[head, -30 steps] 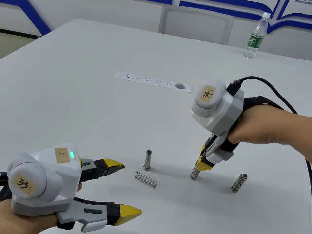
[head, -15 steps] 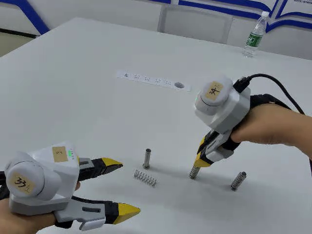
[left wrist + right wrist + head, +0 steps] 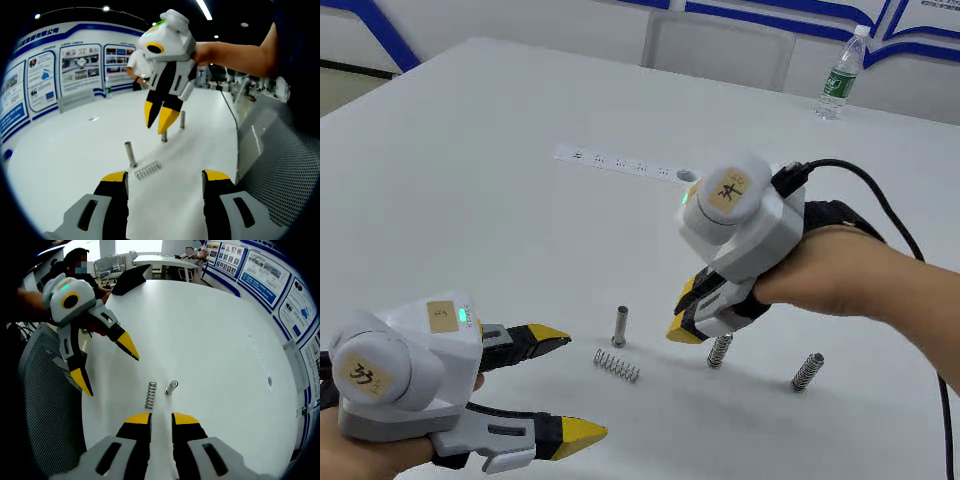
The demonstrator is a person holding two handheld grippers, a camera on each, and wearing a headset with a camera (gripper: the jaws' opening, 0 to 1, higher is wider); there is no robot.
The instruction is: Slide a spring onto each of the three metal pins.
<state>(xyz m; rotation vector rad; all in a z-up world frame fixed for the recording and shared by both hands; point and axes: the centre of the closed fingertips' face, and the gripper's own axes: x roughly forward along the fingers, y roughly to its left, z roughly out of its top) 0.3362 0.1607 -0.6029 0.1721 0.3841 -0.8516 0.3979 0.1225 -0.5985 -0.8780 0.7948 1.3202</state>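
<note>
A bare metal pin [image 3: 621, 326] stands upright mid-table, with a loose spring [image 3: 618, 365] lying just in front of it. To its right stand two pins wearing springs, one near [image 3: 719, 350] and one further right [image 3: 807, 372]. My right gripper [image 3: 685, 330] hovers between the bare pin and the nearer sprung pin, its jaws a narrow gap apart and holding nothing. From its own view [image 3: 161, 418], the spring [image 3: 150, 395] and pin [image 3: 171, 388] lie just ahead. My left gripper [image 3: 570, 385] rests wide open at the near left, facing the spring [image 3: 148, 170] and pin [image 3: 130, 154].
A socket strip [image 3: 620, 162] is set flush in the table behind the pins. At the far right edge stands a water bottle [image 3: 845, 72], with a chair back [image 3: 720, 45] beyond the table. A mesh chair [image 3: 45, 390] stands by the near edge.
My right gripper has lifted off the nearer sprung pin and moved left, toward the bare pin. The left gripper has stayed put.
</note>
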